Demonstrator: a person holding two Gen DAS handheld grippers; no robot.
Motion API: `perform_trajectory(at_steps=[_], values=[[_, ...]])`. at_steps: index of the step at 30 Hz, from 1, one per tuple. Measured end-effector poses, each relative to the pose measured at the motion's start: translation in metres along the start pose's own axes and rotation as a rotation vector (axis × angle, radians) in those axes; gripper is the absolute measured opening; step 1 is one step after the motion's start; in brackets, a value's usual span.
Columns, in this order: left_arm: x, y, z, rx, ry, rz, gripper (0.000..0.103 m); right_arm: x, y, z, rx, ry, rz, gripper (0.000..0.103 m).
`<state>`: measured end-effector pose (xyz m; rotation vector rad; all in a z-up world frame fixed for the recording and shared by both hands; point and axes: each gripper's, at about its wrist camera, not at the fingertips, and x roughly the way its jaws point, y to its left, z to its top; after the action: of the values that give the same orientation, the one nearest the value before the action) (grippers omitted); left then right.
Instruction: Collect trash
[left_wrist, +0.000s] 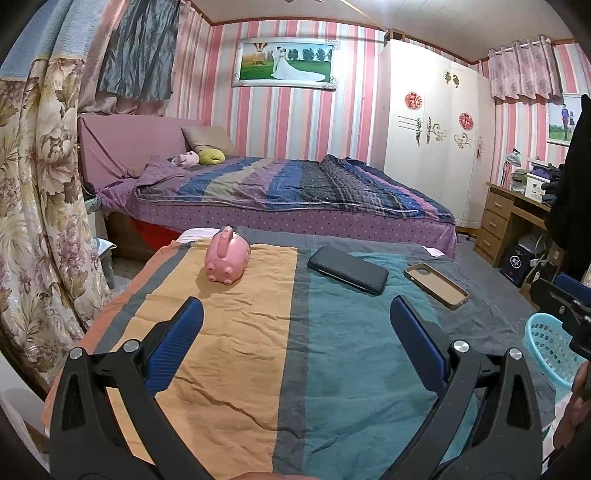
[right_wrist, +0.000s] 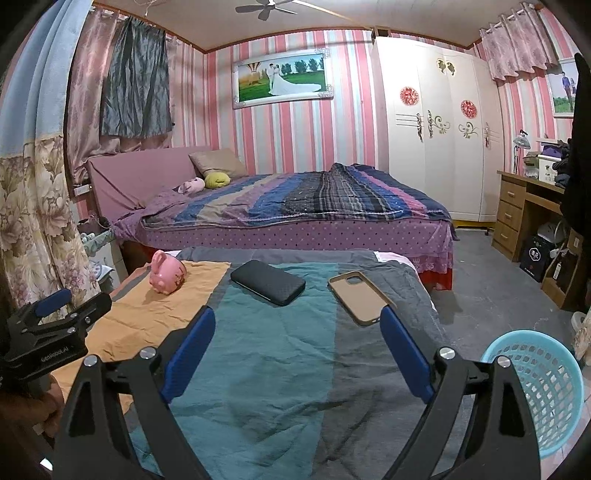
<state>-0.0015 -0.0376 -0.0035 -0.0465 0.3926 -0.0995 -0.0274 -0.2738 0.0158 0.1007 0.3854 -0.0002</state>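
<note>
A table under a striped cloth (left_wrist: 258, 350) (right_wrist: 266, 350) carries a pink piggy bank (left_wrist: 226, 255) (right_wrist: 167, 272), a black phone (left_wrist: 348, 270) (right_wrist: 267, 282) and a tan phone case (left_wrist: 436, 285) (right_wrist: 360, 297). My left gripper (left_wrist: 295, 314) hovers open over the orange and teal stripes, nothing between its blue pads. My right gripper (right_wrist: 297, 325) is open above the teal and grey stripes, its right fingertip (right_wrist: 389, 321) just short of the phone case. A light-blue mesh basket (right_wrist: 535, 391) (left_wrist: 550, 347) stands on the floor to the right of the table. No loose trash shows on the cloth.
A bed (right_wrist: 295, 210) with a striped quilt lies beyond the table. A white wardrobe (right_wrist: 436, 125) and a wooden desk (right_wrist: 524, 214) with clutter stand at the right. Floral curtains (left_wrist: 33, 206) hang at the left. Grey floor (right_wrist: 498, 295) lies between table and desk.
</note>
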Motion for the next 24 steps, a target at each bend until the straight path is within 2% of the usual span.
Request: perform_trajectory(at_steps=[24], values=[[-0.0017,0.0045,0.0007,-0.022,0.004,-0.004,0.098,0.0014,0.0,-0.0013,-0.01,0.005,-0.013,0.089]])
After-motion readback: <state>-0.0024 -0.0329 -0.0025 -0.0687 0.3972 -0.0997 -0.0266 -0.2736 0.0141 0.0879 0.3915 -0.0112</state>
